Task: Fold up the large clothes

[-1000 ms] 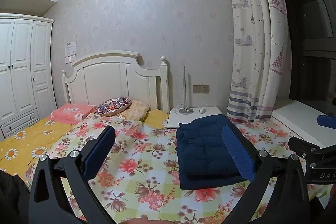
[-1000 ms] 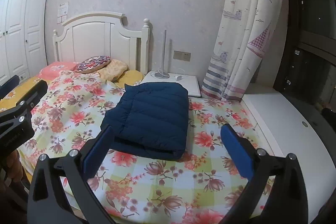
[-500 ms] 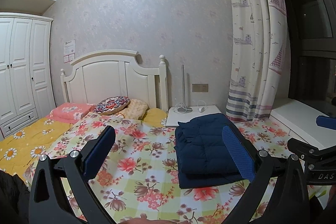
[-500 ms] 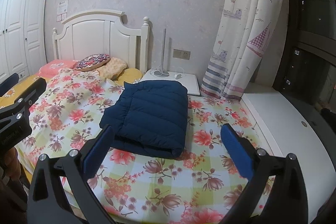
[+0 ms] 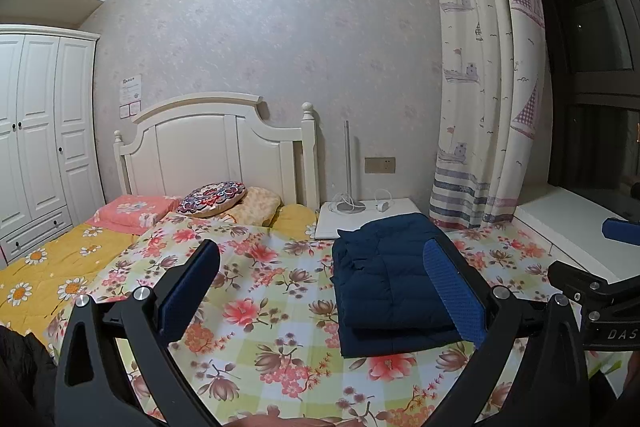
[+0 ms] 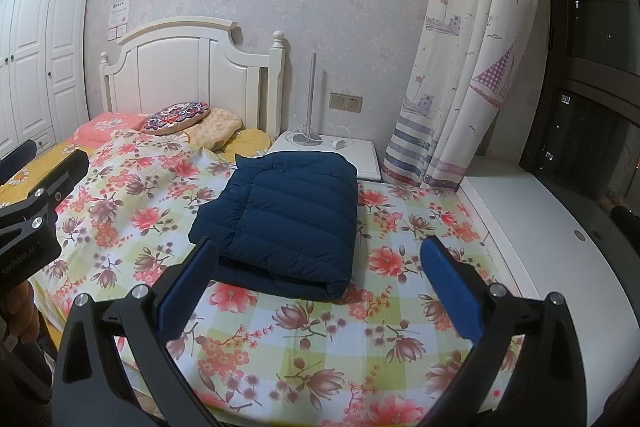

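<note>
Two tools hang above the foot edge of the bed, both with their blue-padded fingers spread wide apart and nothing between them. The left tool (image 5: 320, 291) looks up the bed toward the white headboard (image 5: 212, 147); the right tool (image 6: 316, 291) looks over the bed's right side, and its dark body also shows at the right border of the left wrist view.

The navy down jacket (image 6: 284, 215) lies folded into a neat rectangular bundle on the floral quilt (image 6: 132, 199), toward the right edge of the bed and roughly midway between foot and head. Its far end reaches close to the white nightstand (image 6: 360, 155) that stands beside the bed's top right corner. Neither tool touches the jacket; both are held apart from it on the near side.

At the head of the bed rest a pink pillow (image 5: 132, 211), a round patterned cushion (image 5: 212, 195) and a pale yellow pillow (image 5: 260, 205). A yellow daisy-print sheet (image 5: 44, 271) shows along the left edge of the bed. A thin lamp pole (image 6: 312, 95) stands on the nightstand, with a sailboat-print curtain (image 6: 472, 47) to its right and a white wardrobe (image 5: 36, 135) along the left wall.
</note>
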Available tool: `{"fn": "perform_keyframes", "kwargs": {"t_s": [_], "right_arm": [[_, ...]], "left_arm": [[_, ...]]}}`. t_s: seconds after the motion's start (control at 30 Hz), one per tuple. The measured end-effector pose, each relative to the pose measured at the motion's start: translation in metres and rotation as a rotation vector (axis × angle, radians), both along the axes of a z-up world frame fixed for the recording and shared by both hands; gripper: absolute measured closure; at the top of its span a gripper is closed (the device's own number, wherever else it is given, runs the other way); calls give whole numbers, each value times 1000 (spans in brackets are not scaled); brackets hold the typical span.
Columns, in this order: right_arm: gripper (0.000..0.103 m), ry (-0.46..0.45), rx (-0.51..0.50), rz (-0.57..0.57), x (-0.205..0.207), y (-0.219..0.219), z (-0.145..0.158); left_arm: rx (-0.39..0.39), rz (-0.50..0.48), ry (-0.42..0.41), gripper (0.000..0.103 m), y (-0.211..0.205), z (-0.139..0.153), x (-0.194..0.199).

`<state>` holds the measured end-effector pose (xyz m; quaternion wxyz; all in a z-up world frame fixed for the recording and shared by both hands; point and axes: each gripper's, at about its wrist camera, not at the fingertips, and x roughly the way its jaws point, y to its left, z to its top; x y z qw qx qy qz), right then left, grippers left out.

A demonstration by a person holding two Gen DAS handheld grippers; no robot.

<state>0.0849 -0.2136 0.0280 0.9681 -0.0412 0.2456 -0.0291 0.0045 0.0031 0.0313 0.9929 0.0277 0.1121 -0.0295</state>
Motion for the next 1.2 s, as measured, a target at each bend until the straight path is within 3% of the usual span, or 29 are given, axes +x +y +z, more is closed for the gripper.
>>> {"fn": "perform_keyframes", "kwargs": {"t_s": [0.57, 1.2], "right_arm": [[3, 2, -1, 2, 0, 1, -3], [3, 55, 6, 25, 16, -5, -29]], "left_arm": [[2, -6, 1, 5, 2, -2, 1], [16, -23, 49, 5, 4, -18, 21]]}}
